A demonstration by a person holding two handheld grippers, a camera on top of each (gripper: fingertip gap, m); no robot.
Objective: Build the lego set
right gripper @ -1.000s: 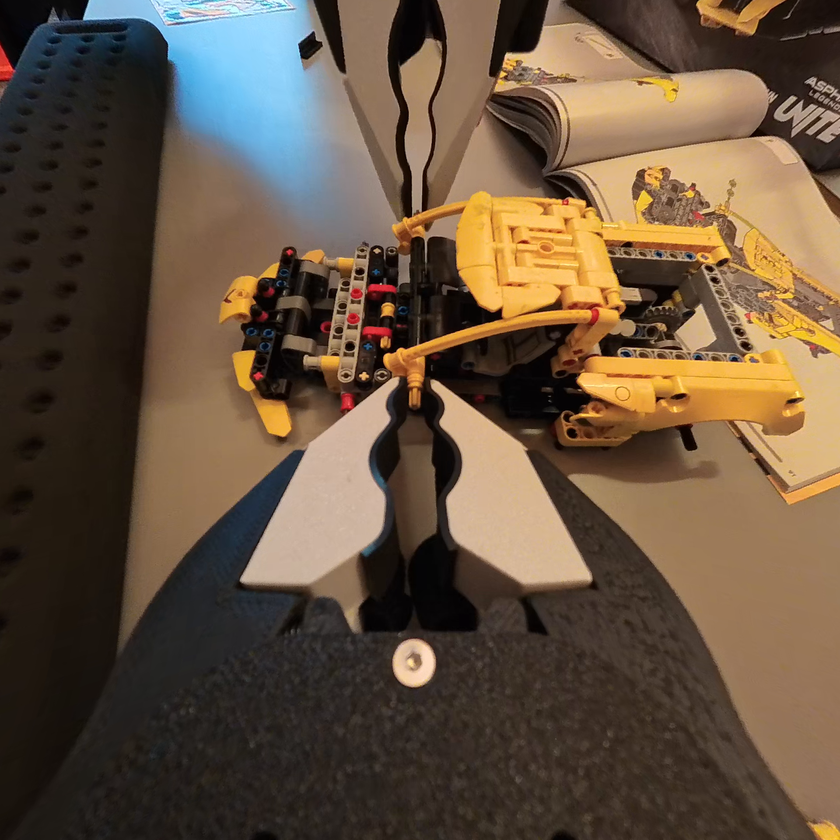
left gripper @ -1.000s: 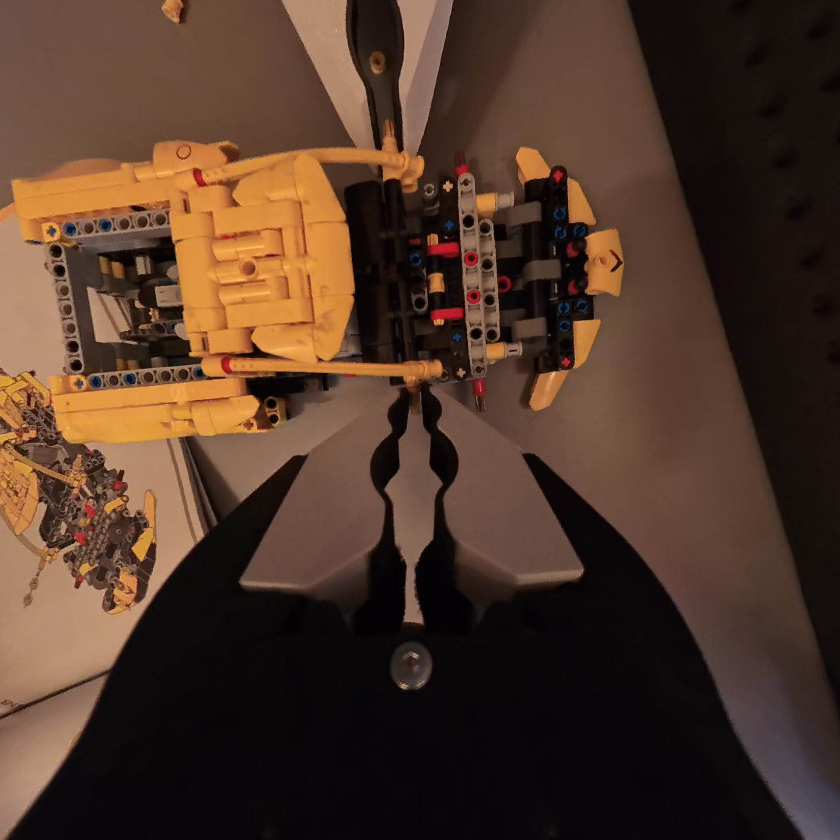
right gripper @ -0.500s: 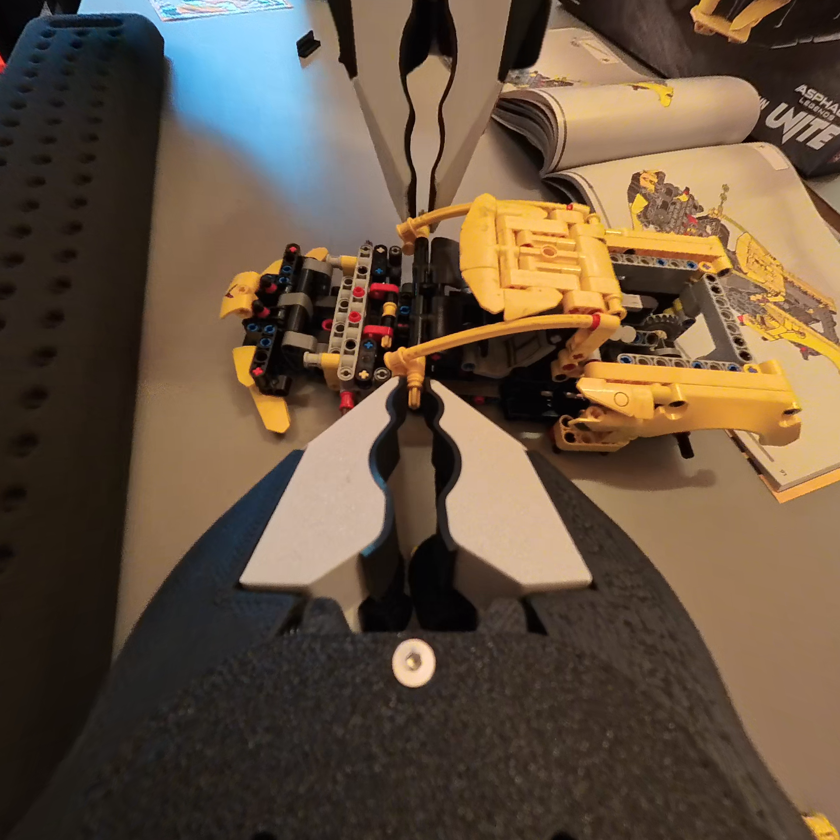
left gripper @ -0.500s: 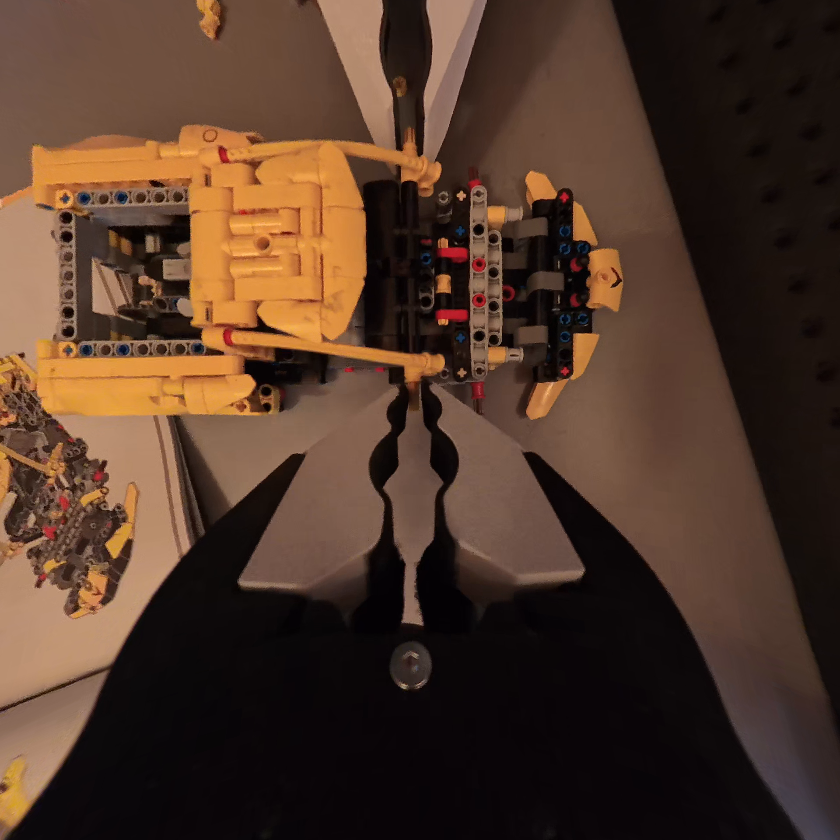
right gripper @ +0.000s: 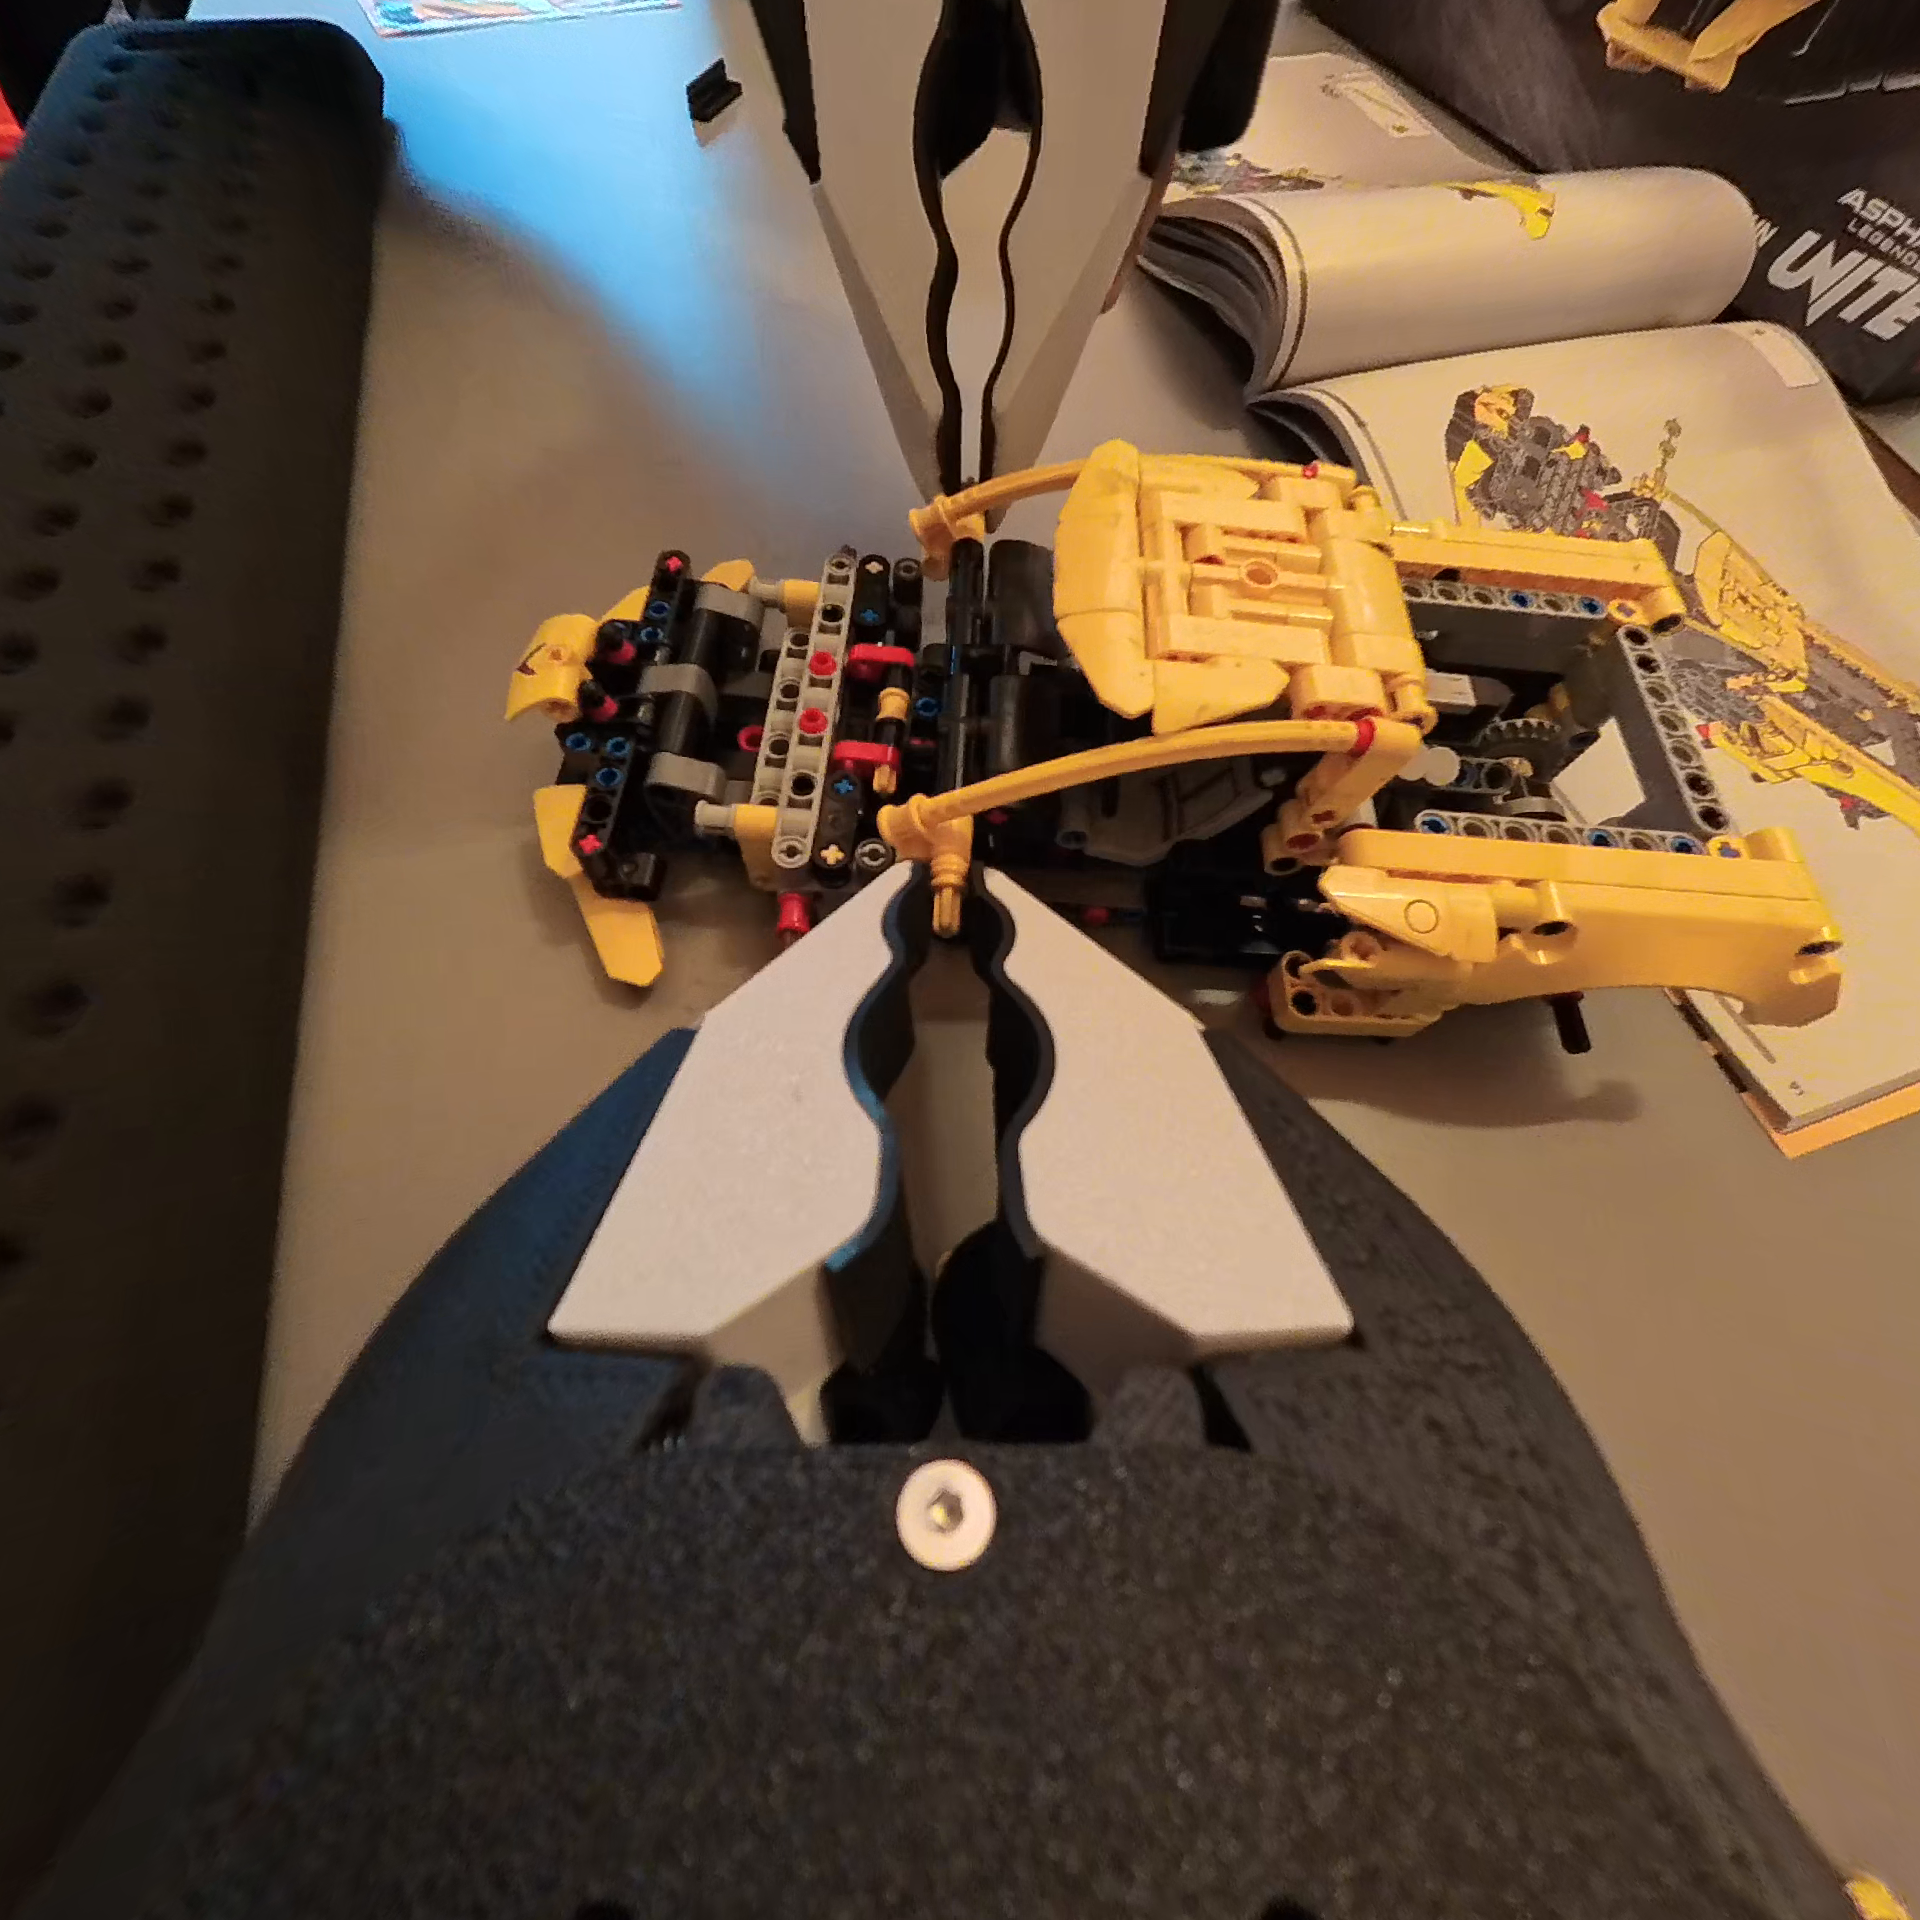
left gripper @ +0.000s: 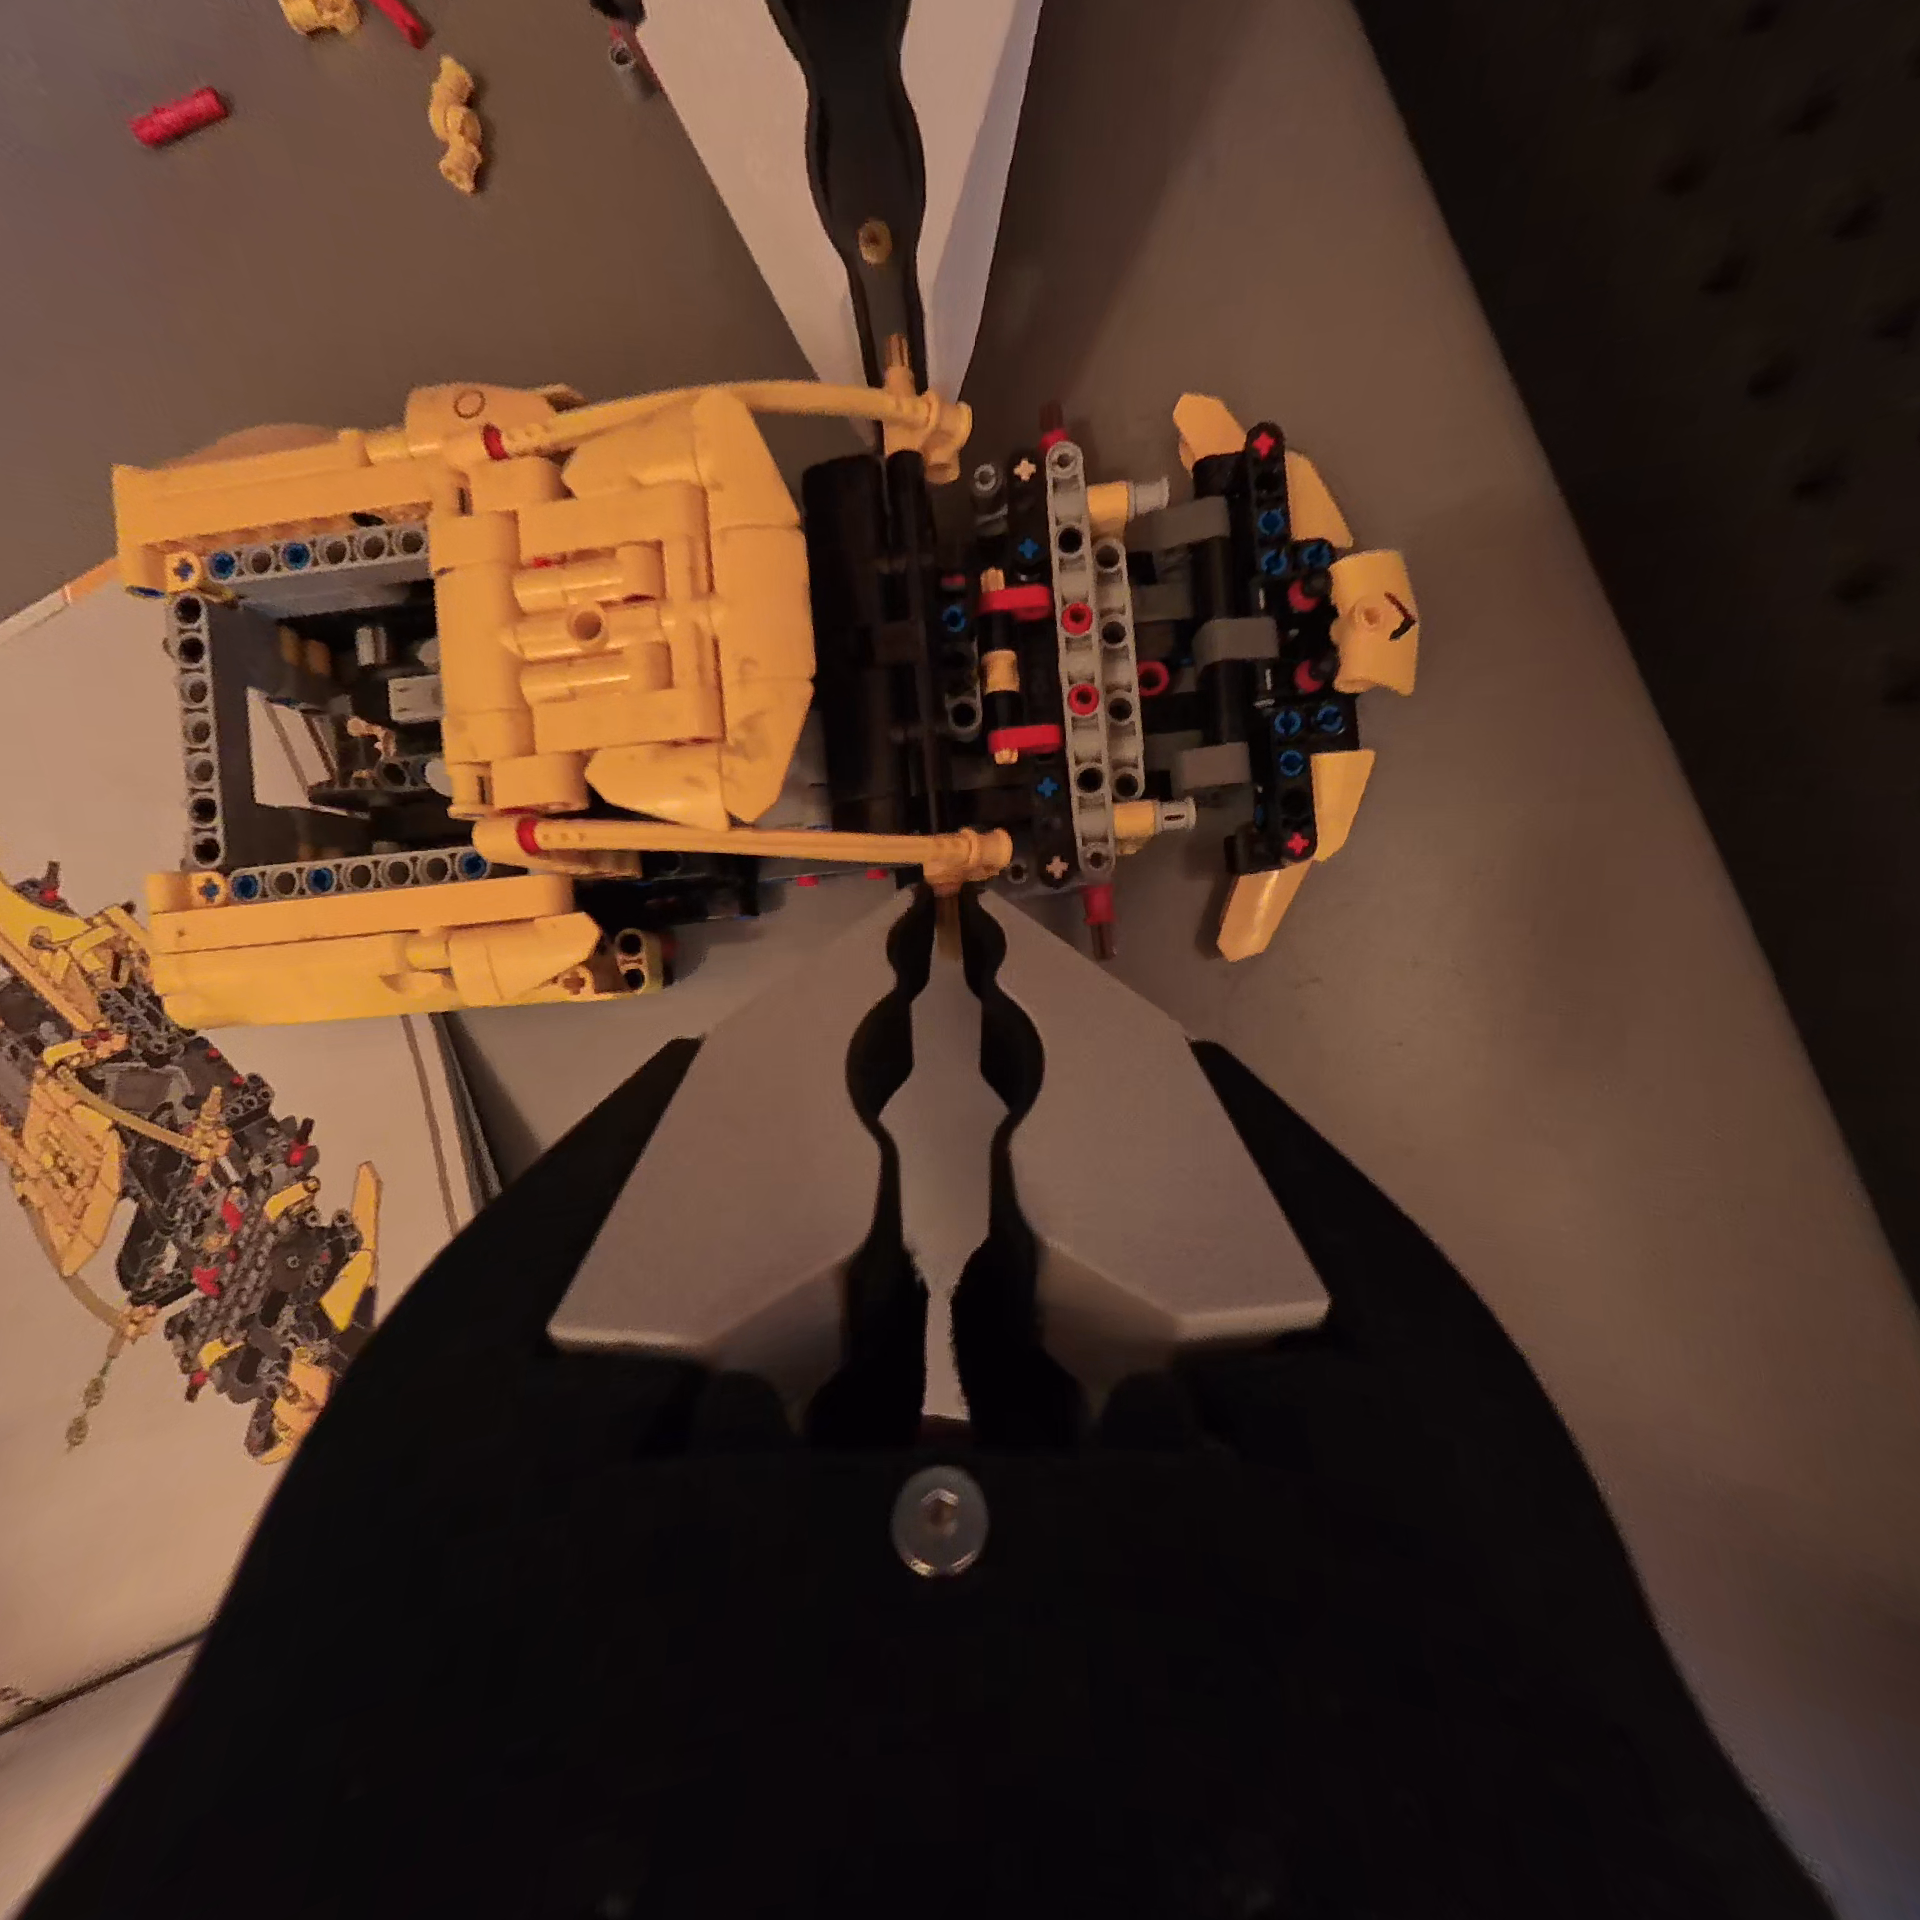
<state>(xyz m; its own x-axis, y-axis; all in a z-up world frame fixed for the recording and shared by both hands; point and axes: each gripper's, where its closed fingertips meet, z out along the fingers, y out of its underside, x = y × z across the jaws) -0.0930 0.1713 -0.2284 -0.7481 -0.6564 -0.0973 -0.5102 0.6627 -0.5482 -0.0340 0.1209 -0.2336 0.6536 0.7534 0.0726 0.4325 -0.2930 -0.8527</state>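
Note:
A yellow, black and grey Lego car model (left gripper: pixel 623 644) lies on the grey table (left gripper: pixel 1403 1143); it also shows in the right wrist view (right gripper: pixel 1226 603). Two thin yellow flexible hoses run along its sides. My left gripper (left gripper: pixel 943 914) is shut on the small yellow pin at the end of one hose (left gripper: pixel 727 840). My right gripper (right gripper: pixel 945 904) is shut on the pin at the end of the other hose (right gripper: pixel 1122 758). The grippers face each other across the model: the right one enters the left wrist view from above (left gripper: pixel 906 364), the left one the right wrist view (right gripper: pixel 966 468).
An open instruction booklet (right gripper: pixel 1558 416) lies under the model's rear; it also shows in the left wrist view (left gripper: pixel 156 1195). A black perforated pad (right gripper: pixel 156 623) runs along the model's front. Loose red (left gripper: pixel 177 112) and yellow (left gripper: pixel 457 125) pieces lie beyond. A black box (right gripper: pixel 1766 104) stands behind the booklet.
The model sits slightly lower in the left wrist view and more loose pieces show beyond it. Both grippers keep their hold on the hose ends.

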